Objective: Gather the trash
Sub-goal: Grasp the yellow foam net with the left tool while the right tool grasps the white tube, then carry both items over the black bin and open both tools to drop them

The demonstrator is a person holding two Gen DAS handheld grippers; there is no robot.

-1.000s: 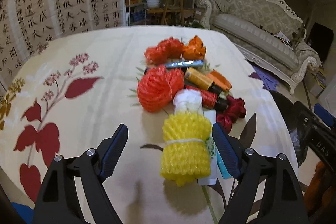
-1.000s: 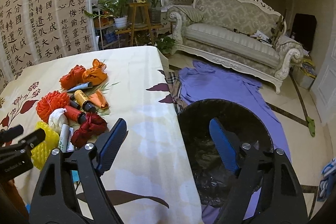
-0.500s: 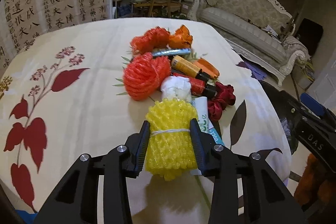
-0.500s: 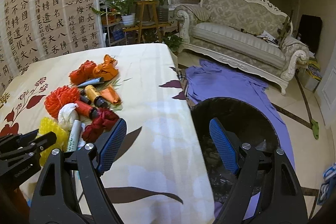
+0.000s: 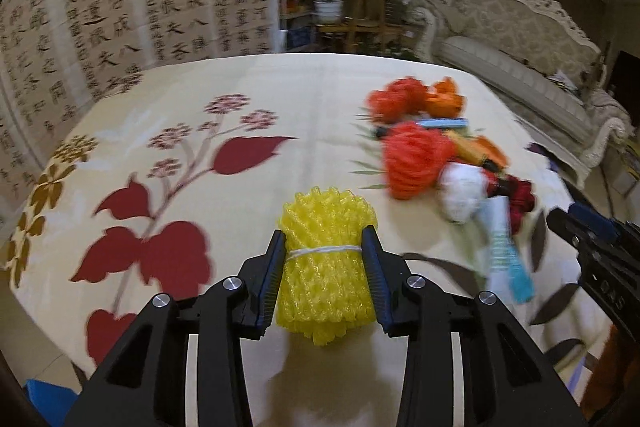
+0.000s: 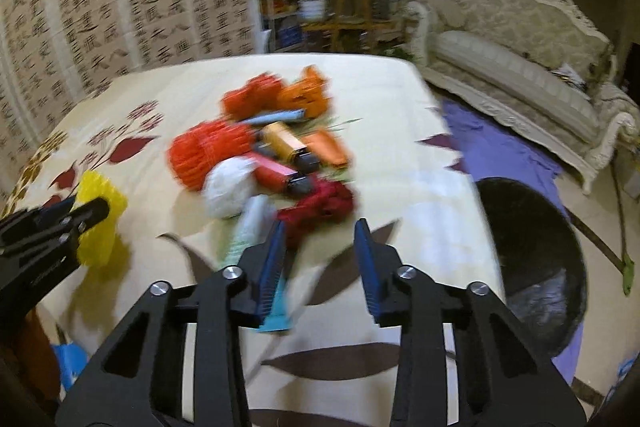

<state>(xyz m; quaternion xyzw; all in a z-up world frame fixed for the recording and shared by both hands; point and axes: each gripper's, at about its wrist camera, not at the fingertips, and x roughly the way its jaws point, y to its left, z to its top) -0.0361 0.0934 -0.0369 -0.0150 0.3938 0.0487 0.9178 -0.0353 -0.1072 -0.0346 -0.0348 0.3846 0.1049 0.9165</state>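
My left gripper (image 5: 326,255) is shut on a yellow foam net bundle (image 5: 326,263) tied with a white band and holds it off the table, left of the trash pile. The bundle also shows in the right wrist view (image 6: 100,219). The pile holds an orange net ball (image 6: 204,155), a white wad (image 6: 228,187), a red cloth (image 6: 320,207), a white and blue tube (image 6: 252,231) and small bottles (image 6: 284,143). My right gripper (image 6: 320,247) is open and empty over the table, close to the red cloth. A black-lined trash bin (image 6: 532,267) stands on the floor at the right.
The table wears a cream cloth with red leaf prints (image 5: 168,255). A purple cloth (image 6: 500,147) lies on the floor by a white sofa (image 6: 520,59). A plant stand (image 6: 344,11) and a calligraphy screen (image 6: 120,7) stand behind the table.
My left gripper has lifted the yellow bundle and carried it left, away from the pile. My right gripper has swung left from the bin over the table and narrowed its opening.
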